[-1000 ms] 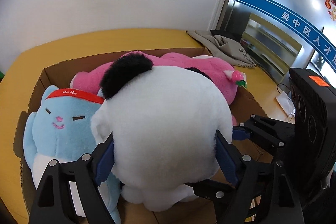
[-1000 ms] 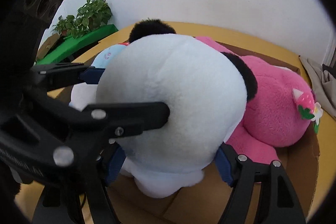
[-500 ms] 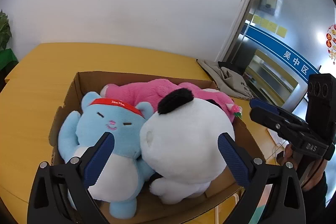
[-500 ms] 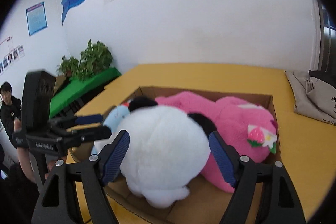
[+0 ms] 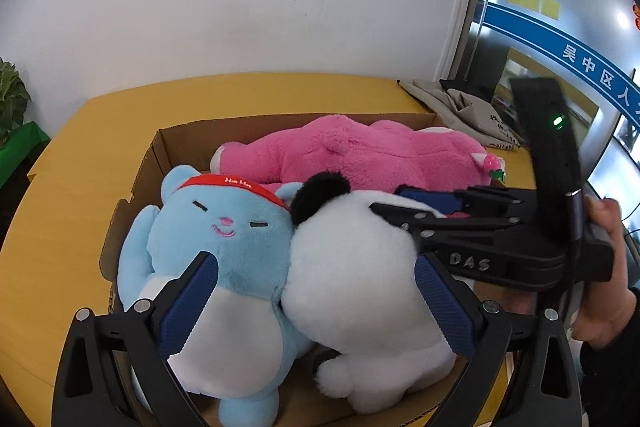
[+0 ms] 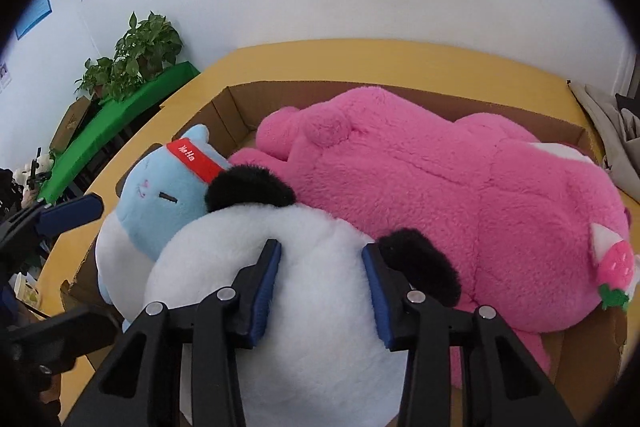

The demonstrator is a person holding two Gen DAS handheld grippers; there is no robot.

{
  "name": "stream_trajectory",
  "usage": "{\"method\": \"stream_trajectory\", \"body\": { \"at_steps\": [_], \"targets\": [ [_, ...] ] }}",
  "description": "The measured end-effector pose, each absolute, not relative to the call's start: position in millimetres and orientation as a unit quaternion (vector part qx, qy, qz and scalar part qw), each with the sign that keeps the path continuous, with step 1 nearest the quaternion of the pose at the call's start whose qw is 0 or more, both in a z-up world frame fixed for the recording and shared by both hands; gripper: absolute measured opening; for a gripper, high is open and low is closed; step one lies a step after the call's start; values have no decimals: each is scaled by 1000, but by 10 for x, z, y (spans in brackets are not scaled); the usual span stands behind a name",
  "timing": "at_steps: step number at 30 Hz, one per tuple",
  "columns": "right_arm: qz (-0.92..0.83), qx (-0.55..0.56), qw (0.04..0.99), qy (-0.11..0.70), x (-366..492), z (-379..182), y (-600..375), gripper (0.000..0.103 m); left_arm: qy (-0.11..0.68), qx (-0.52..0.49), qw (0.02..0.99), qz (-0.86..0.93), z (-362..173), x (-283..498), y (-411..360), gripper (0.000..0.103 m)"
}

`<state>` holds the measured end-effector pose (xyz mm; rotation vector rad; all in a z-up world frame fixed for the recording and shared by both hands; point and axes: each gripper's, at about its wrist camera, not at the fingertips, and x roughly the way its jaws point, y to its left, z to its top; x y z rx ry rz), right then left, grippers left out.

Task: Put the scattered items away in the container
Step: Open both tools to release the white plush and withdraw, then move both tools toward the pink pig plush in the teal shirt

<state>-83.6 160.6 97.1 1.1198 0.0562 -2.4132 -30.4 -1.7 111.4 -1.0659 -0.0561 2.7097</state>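
View from left wrist. Showed cardboard box [image 5: 160,163] on yellow table [image 5: 100,131], with three toys inside. Found blue plush [image 5: 216,239] at 9 o'clock, face up, long axis from 12 to 6, head toward 12. Found panda plush [image 5: 352,267] just beside it at 3 o'clock, touching it, black ear toward 12 and round tail toward 6. Found pink plush [image 5: 360,155] along far wall, long axis from 9 to 3, strawberry end toward 3. Showed left gripper [image 5: 316,279] spread wide over both near toys and holding nothing. One second before, had clamped the panda together with the other tool; since then was released and drawn back. Showed right gripper [image 5: 388,201], held by a hand [image 5: 604,267], reaching in from 3 o'clock across top of the panda.

View from right wrist. Showed the same gripper much narrower than half a second before, then wide and apart from the toy. Now pinched white fur between both pads, just at 9 o'clock of the second black ear. Judged as small correction of a toy already lying inside. Showed pink plush here running from 10 to 4. Saw no toy on the table itself, so probably near the end of tidying.
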Motion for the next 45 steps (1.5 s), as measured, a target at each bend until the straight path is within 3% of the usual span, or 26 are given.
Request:
{"method": "stream_trajectory", "body": {
  "at_steps": [3,4,5,15,31,45],
  "targets": [
    [-895,392,213,26,-616,1074,1702,60,-20,-368,110,923,1084,-267,-21,100],
    [-899,386,205,27,-542,1108,1734,74,-18,-366,108,924,1106,-232,-17,100],
    [-903,380,197,29,-469,1143,1765,80,-16,-364,105,925,1130,-195,-12,100],
    [-940,320,112,45,267,1486,2084,84,35,-339,49,939,1293,415,268,103],
    [-934,340,86,67,1112,1442,2036,84,-15,-365,51,930,1301,1165,361,103],
    [-936,336,80,65,1375,1488,2052,84,-21,-360,64,931,1364,1352,366,103]
  ]
}}
